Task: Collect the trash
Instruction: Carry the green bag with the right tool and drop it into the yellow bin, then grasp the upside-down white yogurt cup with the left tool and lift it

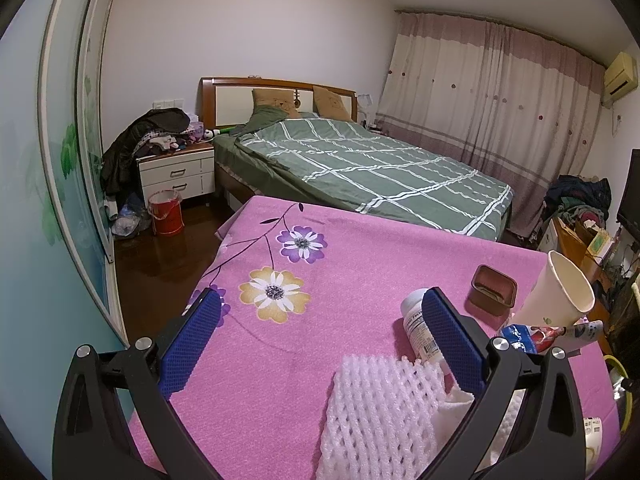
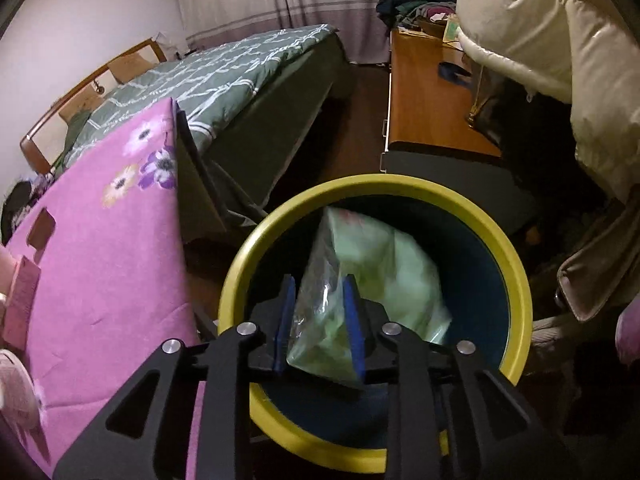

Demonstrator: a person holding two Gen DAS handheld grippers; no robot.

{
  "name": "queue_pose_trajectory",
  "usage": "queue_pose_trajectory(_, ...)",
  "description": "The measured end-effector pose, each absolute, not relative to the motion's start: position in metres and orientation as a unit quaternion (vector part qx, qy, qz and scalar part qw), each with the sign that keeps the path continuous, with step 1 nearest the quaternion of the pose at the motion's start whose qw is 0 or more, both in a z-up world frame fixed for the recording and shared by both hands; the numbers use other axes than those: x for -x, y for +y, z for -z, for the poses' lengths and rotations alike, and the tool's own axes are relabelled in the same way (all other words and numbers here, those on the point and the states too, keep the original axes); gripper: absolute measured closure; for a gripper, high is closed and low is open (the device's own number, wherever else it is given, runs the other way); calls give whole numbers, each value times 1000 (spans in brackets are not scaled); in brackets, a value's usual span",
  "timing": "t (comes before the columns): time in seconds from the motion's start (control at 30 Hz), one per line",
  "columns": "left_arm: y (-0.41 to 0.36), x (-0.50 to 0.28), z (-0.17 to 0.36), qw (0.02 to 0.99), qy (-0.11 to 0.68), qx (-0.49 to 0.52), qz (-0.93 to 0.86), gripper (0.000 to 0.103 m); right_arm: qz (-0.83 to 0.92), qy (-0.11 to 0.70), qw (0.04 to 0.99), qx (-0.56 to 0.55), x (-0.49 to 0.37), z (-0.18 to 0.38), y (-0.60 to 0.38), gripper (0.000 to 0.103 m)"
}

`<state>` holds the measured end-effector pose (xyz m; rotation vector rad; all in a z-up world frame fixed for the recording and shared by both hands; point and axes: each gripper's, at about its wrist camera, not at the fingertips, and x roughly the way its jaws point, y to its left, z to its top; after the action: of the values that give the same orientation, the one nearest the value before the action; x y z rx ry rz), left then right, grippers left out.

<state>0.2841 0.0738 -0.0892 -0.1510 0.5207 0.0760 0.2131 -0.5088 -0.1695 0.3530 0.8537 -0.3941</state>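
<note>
Right gripper (image 2: pixel 318 332) jaws, parted slightly around the plastic bag (image 2: pixel 360 280), hang directly above the yellow-rimmed bin (image 2: pixel 516 272); left gripper (image 1: pixel 320 344) jaws open

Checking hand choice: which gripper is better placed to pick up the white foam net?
Left. Its open fingers hover over the pink cloth beside the foam net; the right gripper is over the bin, a plastic bag between its fingers.
</note>
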Motion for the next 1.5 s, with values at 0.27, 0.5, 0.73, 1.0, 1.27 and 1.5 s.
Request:
queue_pose_trajectory(0.27, 67, -281, 87, 964, 255, 60, -33, 4, 145, 377, 900, -161, -212, 146, -459, 70)
queue_pose_trajectory(0.5, 51, -262, 75, 966, 252, 46, -16, 4, 96, 374, 914, -125, -215, 147, -401, 69)
queue_pose_trajectory(0.73, 6, -196, 47, 969, 241, -8, 55, 4, 107, 362, 918, -121, -207, 143, -395, 66)
queue_pose_trajectory(1.0, -84, -122, 51, 945, 252, -102, 181, 4, 119, 375, 910, -133, -210, 147, -403, 66)
queue_pose_trajectory(1.27, -151, -117, 76, 928, 263, -166, 206, 4, 120, 386, 907, -122, -215, 151, -400, 66)
queue_pose_trajectory(1.5, -164, -148, 97, 915, 284, -210, 197, 12, 116, 396, 901, -136, -218, 156, -403, 66)
